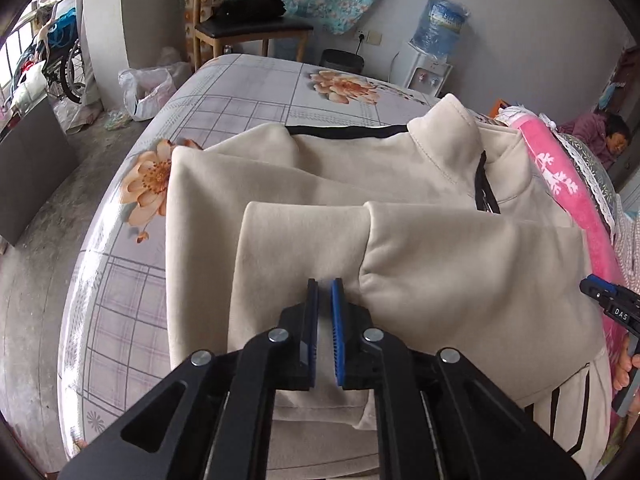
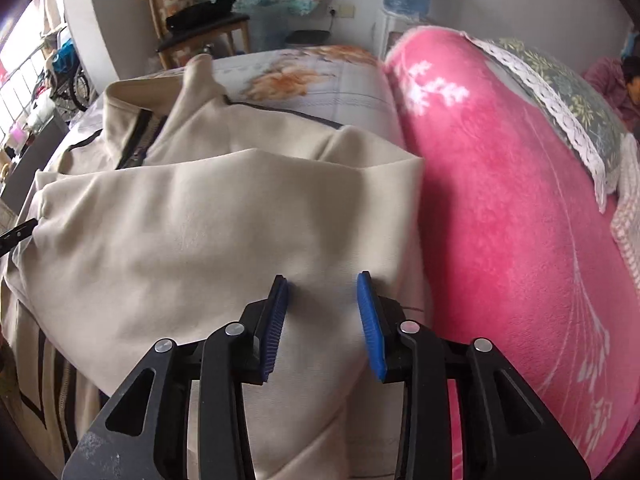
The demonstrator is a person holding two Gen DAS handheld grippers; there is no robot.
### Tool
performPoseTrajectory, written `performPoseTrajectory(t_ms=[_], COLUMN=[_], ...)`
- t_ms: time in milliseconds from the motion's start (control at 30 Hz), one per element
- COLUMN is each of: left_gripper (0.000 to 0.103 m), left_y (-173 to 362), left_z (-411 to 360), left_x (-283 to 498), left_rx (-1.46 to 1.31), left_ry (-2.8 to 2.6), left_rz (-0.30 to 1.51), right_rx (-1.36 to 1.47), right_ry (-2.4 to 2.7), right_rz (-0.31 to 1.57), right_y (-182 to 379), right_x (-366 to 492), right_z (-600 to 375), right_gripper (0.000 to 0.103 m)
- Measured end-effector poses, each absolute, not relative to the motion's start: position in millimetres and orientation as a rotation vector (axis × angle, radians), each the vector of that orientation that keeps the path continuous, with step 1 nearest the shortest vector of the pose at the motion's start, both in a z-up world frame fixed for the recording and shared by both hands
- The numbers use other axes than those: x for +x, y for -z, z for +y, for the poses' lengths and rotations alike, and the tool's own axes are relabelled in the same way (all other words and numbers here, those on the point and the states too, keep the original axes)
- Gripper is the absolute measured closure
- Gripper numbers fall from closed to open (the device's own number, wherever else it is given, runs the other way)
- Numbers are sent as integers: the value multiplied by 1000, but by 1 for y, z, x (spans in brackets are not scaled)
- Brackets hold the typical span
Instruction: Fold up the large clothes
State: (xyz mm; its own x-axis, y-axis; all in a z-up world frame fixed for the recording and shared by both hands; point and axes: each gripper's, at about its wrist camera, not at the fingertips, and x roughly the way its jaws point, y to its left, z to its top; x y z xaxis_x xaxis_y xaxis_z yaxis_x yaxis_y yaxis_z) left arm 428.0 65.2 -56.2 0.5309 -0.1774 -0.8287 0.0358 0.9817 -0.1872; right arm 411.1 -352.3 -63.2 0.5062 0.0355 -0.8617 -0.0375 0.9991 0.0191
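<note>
A cream zip-up jacket (image 1: 440, 264) with black trim lies on the bed, collar (image 1: 448, 132) at the far end and one sleeve folded across its front. My left gripper (image 1: 325, 288) hangs just above that folded sleeve. Its blue pads stand a narrow slit apart and no cloth is pinched between them. In the right wrist view, my right gripper (image 2: 322, 284) is open over the jacket (image 2: 180, 220) near its right edge, with fabric below the pads but not clamped. The right gripper (image 1: 600, 292) also shows at the left wrist view's right edge, held by a hand (image 1: 624, 364).
The bed sheet (image 1: 240, 92) is a grey check with orange flowers. A pink blanket (image 2: 500, 200) and a lace-edged pillow (image 2: 560, 92) lie right of the jacket. A person (image 1: 608, 136) lies at the far right. Beyond the bed are a chair (image 1: 248, 28) and a water dispenser (image 1: 432, 52).
</note>
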Motion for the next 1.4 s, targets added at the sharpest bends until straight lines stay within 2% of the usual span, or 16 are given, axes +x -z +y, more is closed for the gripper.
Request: performPoseTrajectory(t_ms=[33,67,133,433,533,667,700,867,900,967,1000,1100,1200,1300,1333,1400], left_gripper=[96,96,96,96,96,96,96,95,89,79,74,72,72,72,72,72], left_y=[56,57,58,58,59,58,58,52,50,45,44,47,51,50,49,47], left_z=[68,70,71,67,67,65,65,69,71,73,73,66,61,59,59,58], left_x=[427,426,424,423,423,422,422,420,416,406,402,397,399,400,400,399], left_rx=[-164,-164,-149,-126,-126,-111,-102,-115,-117,-112,-100,-43,-31,-40,-51,-63], left_ry=[133,140,150,138,141,131,130,144,146,155,161,154,136,127,132,143], left_rz=[1003,1002,993,976,973,970,969,1010,1011,992,982,980,979,970,969,966], right_rx=[41,48,18,326,310,264,252,193,165,95,45,-144,-309,-406,-367,-178], right_ry=[-49,-8,67,-27,-35,9,16,76,59,8,-31,-146,-173,-88,-62,-40], right_rz=[1036,1036,1011,1073,1040,999,1012,978,954,909,896,916,975,1014,1006,994], right_y=[61,57,48,59,58,54,59,36,27,11,6,14,42,67,65,52], right_x=[410,409,409,431,434,436,438,418,407,379,363,321,304,306,307,308], right_z=[-362,-368,-376,-411,-405,-401,-401,-404,-401,-389,-379,-340,-311,-308,-316,-344], right_gripper=[78,78,72,72,98,100,99,83,79,58,55,47,46,55,65,71])
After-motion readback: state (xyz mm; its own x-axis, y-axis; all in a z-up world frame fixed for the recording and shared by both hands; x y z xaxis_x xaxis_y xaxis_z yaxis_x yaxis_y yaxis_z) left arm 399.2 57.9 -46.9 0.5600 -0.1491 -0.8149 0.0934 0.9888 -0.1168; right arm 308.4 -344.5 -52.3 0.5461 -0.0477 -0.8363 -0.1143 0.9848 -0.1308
